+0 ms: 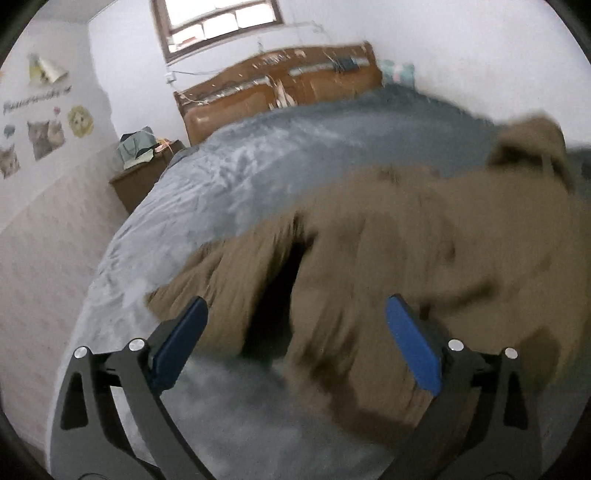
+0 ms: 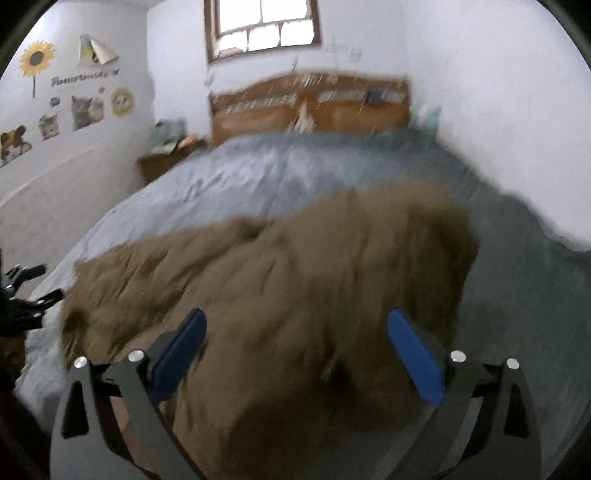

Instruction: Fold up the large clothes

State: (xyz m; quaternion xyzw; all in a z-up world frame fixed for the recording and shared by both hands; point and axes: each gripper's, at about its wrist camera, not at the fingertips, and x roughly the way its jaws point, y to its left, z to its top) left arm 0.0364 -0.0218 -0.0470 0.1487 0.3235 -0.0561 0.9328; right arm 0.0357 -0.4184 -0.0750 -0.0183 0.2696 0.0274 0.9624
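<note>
A rumpled brown fabric garment [image 2: 295,280] lies on the grey-blue bedspread [image 2: 266,170], its long axis running crosswise just ahead of both grippers. The left gripper [image 1: 295,332] and right gripper [image 2: 297,338] gape wide, holding nothing. Bare bedspread stretches beyond towards the wooden headboard [image 2: 314,107].

One brown garment [image 2: 280,266] on one bed [image 2: 258,166] with grey cover. One wooden headboard [image 2: 310,107]. One window [image 2: 264,26]. One nightstand [image 1: 142,177]. Two tools: left tool [image 1: 297,314], right tool [image 2: 297,325], each with two blue pads. Several wall stickers [image 2: 86,110], exact count unclear; one sunflower [image 2: 36,59] among them.
</note>
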